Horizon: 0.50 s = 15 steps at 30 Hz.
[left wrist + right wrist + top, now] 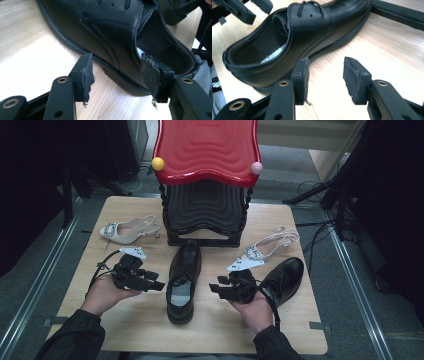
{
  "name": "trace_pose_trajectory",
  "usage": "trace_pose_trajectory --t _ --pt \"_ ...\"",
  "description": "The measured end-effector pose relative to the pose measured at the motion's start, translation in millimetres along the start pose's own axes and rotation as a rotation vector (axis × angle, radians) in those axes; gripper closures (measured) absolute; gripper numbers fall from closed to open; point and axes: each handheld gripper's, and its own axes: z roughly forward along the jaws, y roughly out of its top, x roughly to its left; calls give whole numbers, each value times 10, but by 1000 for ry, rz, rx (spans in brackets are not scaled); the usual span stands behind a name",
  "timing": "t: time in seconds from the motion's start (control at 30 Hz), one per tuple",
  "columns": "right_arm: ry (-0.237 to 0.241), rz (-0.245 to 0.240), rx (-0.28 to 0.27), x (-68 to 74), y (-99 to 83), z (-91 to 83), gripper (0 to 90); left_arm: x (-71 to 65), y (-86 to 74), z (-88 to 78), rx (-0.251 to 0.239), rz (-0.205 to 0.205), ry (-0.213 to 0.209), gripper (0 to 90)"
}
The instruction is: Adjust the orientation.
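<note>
At the lower centre of the high view, the left gripper and right gripper are held open on either side of a black lace-up shoe, nothing clamped between the jaws of either. The shoe is seen lying flat on the wooden table, toe toward the frame's top. Farther up, a second black shoe, two white slingback heels and a red-and-black stacked stand are noted.

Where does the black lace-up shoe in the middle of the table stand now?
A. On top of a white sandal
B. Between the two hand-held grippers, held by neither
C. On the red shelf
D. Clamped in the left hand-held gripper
B: the black lace-up shoe rests on the table between the left hand-held gripper and the right hand-held gripper, both with open jaws.
</note>
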Motion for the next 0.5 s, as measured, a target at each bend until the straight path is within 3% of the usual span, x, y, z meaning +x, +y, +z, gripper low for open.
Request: trace_pose_trajectory --t 0.17,0.5 --pt "-3 -14 4 -4 -39 -79 570 24 30 1 -7 5 -1 419" --pt "-22 5 12 -71 -144 -275 578 44 86 42 5 22 -17 412"
